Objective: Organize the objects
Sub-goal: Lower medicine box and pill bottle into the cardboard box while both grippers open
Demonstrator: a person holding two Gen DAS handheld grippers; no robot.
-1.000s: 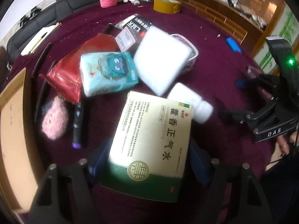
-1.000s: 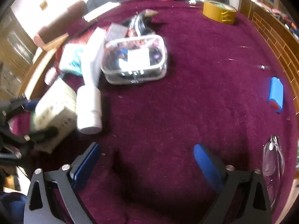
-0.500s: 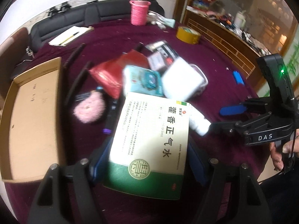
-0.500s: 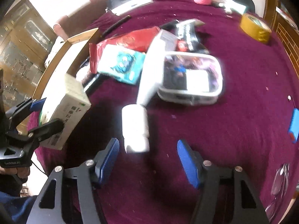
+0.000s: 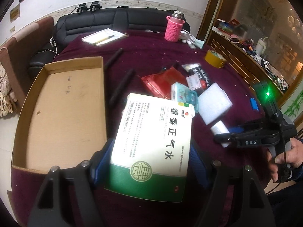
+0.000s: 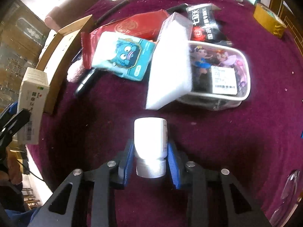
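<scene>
My left gripper (image 5: 151, 151) is shut on a white-and-green medicine box (image 5: 155, 132), held above the maroon table beside an open cardboard tray (image 5: 56, 113). The right wrist view shows that box (image 6: 33, 102) at the far left, next to the tray's wall (image 6: 56, 56). My right gripper (image 6: 151, 158) points down at a white bottle (image 6: 150, 141) lying on the cloth. Its jaws are closing, and the blue pads (image 6: 172, 160) touch the bottle's sides near the cap. In the left wrist view the right gripper (image 5: 225, 134) sits over the bottle (image 5: 219, 130).
A pile lies beyond the bottle: white foam block (image 6: 170, 68), clear cartoon case (image 6: 223, 75), teal tissue pack (image 6: 123, 54), red pouch (image 6: 132, 26), black packet (image 6: 204, 22). Yellow tape roll (image 5: 215, 58), pink-sleeved bottle (image 5: 173, 29), notebook (image 5: 103, 36), blue lighter (image 5: 253, 104) and black pens (image 5: 121, 87) lie around.
The left gripper lifted the medicine box and swung it toward the cardboard tray. The right gripper moved over the white bottle and its jaws narrowed around it.
</scene>
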